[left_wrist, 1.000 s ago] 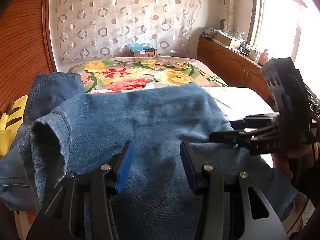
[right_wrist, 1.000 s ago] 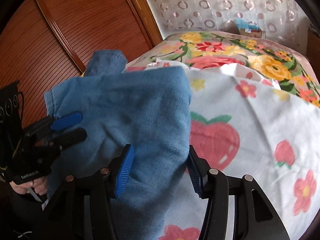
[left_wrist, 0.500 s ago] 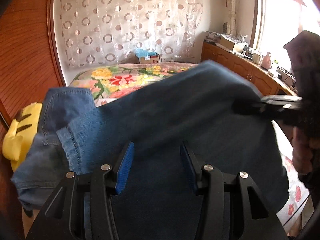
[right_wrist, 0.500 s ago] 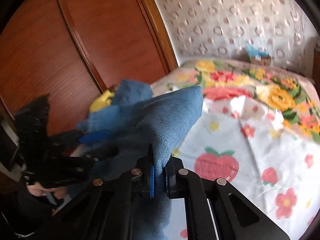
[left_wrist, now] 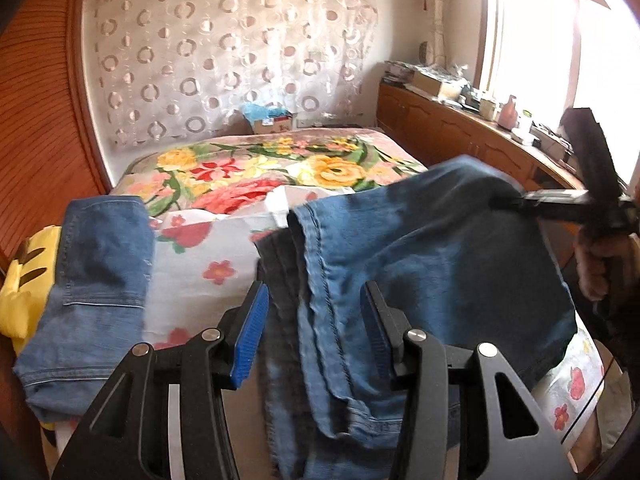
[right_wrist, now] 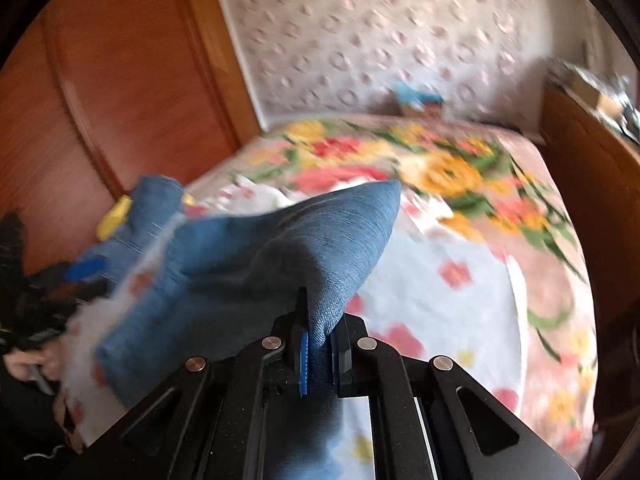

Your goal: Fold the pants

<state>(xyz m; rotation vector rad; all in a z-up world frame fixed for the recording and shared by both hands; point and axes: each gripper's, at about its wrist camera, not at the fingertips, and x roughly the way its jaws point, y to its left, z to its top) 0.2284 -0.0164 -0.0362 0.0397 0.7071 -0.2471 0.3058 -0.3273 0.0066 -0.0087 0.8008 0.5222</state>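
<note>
We work at a bed [left_wrist: 192, 276] covered by a white flowered sheet, with a floral blanket [left_wrist: 280, 164] farther back, a circle-patterned curtain [left_wrist: 224, 60] behind it, and a wooden wardrobe wall [left_wrist: 36, 120] at far left. At the left edge of the left wrist view we note a yellow plush item [left_wrist: 24, 280] partly under one section of the denim pants [left_wrist: 420, 264], which lies on the sheet along the left side of the bed. Moving right, our left gripper [left_wrist: 316, 328] has its blue-padded fingers [left_wrist: 250, 332] spread apart; a hemmed, seamed part of the pants hangs between them, but the pads are not pressed on the cloth. The rest of the fabric rises to the right, lifted clear of the sheet, toward our right gripper [left_wrist: 520, 200], seen there from the side, with the holding hand [left_wrist: 600, 264] below it. The right wrist view is motion-blurred; in it our right gripper [right_wrist: 320, 356] is clenched on a fold of the denim, fabric pinched tight between the pads and draping out to the left. At far right, a wooden cabinet [left_wrist: 460, 136] with clutter on top runs under a bright window [left_wrist: 560, 68].
</note>
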